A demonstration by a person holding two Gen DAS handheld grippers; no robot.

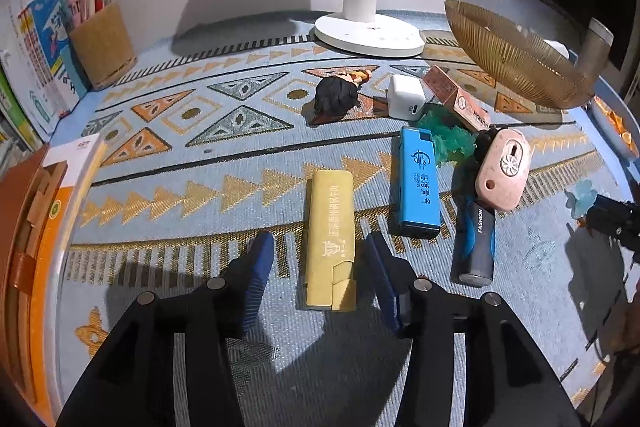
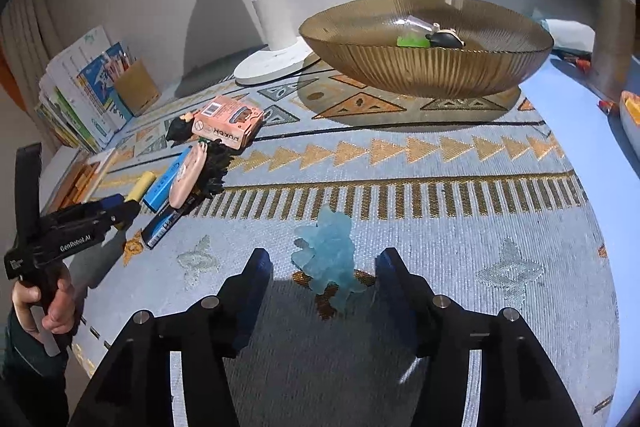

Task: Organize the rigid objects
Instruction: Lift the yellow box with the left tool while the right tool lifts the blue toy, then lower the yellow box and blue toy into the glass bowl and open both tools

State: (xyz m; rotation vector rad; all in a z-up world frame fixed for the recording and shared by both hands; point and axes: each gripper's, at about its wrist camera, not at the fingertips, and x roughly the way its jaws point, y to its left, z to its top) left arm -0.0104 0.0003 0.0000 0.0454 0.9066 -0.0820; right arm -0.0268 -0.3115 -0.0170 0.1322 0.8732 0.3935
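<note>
My left gripper point(image 1: 320, 247) is open, its blue fingers on either side of a yellow lighter point(image 1: 330, 243) lying on the patterned cloth. To its right lie a blue lighter point(image 1: 418, 183), a dark tube marked FASHION point(image 1: 478, 247), a pink oval case point(image 1: 503, 169), a green figure point(image 1: 450, 137), a white charger cube point(image 1: 406, 97), a pink box point(image 1: 456, 99) and a dark figurine point(image 1: 338, 95). My right gripper point(image 2: 324, 267) is open around a pale blue translucent figure point(image 2: 328, 255). The amber bowl point(image 2: 424, 67) holds a green item and a dark item.
A white lamp base point(image 1: 368, 35) stands at the back. A pen holder point(image 1: 102, 47) and books point(image 1: 36, 55) are at the left, an orange box point(image 1: 60, 203) at the left edge. The left gripper also shows in the right wrist view point(image 2: 128, 209).
</note>
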